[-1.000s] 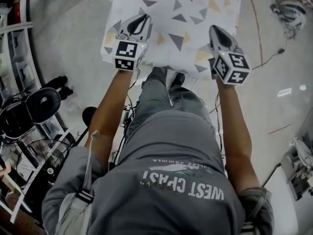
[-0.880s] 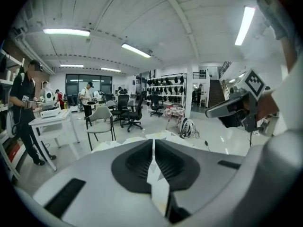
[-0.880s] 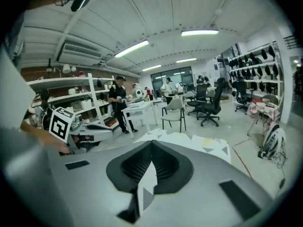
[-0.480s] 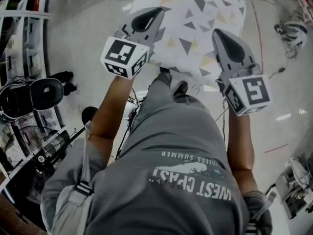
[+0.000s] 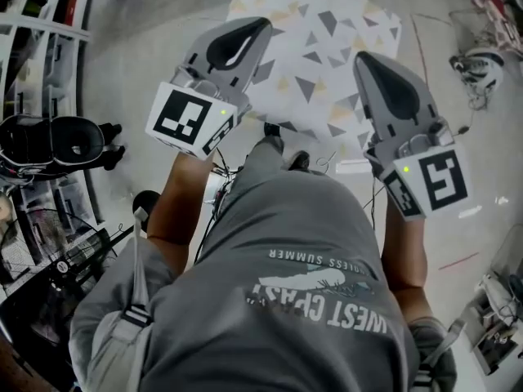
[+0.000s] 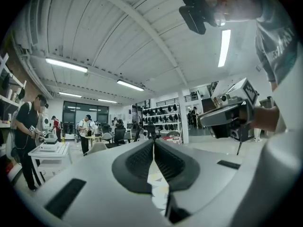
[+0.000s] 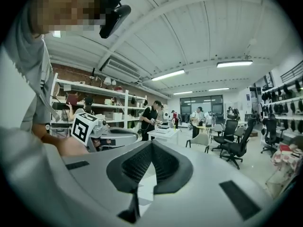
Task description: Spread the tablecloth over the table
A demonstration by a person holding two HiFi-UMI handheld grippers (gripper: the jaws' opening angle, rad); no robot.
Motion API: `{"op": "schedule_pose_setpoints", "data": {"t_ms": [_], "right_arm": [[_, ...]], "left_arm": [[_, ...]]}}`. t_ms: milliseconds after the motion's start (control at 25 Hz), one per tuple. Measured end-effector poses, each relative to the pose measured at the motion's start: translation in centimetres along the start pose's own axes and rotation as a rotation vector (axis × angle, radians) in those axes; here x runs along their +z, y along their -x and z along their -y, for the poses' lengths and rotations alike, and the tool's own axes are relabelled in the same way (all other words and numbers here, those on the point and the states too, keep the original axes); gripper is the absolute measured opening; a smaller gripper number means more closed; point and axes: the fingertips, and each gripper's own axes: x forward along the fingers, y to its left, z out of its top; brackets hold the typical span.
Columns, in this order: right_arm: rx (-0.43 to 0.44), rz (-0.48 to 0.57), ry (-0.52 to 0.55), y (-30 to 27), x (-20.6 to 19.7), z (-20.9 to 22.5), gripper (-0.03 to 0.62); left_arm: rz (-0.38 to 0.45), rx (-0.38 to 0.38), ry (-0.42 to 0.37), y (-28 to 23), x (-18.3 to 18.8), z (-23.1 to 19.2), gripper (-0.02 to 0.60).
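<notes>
The tablecloth, white with grey and yellow triangles, hangs spread out between my two grippers, above the floor. My left gripper is raised at chest height and shut on the cloth's near left edge. A strip of cloth shows below its closed jaws. At the same height, my right gripper is shut on the near right edge, with cloth under its jaws. Both point roughly level. No table shows under the cloth. Each gripper view shows the other gripper: the right gripper and the left gripper.
A black office chair and shelving stand at my left. Cables lie on the floor at the right. My shoes are just below the cloth's near edge. Several people, a white table and chairs fill the room beyond.
Both grippers have risen toward my head with the cloth's near edge in them. The cloth has lifted and now hangs further out from me.
</notes>
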Motion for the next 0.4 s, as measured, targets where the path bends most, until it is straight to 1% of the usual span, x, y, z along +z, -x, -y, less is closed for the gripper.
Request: {"op": "schedule_pose_setpoints", "data": {"t_ms": [240,400], "right_arm": [[-0.005,0.03,0.014,1.5,1.6,-1.2,0.009],[-0.01,0.044,0.025,2.5,2.0,-2.1,0.009]], "left_arm": [[0.025,0.001,-0.03,2.0,1.9,0.6,0.005],[0.028,0.008,-0.041,3.3,2.3,1.1,0.005]]}}
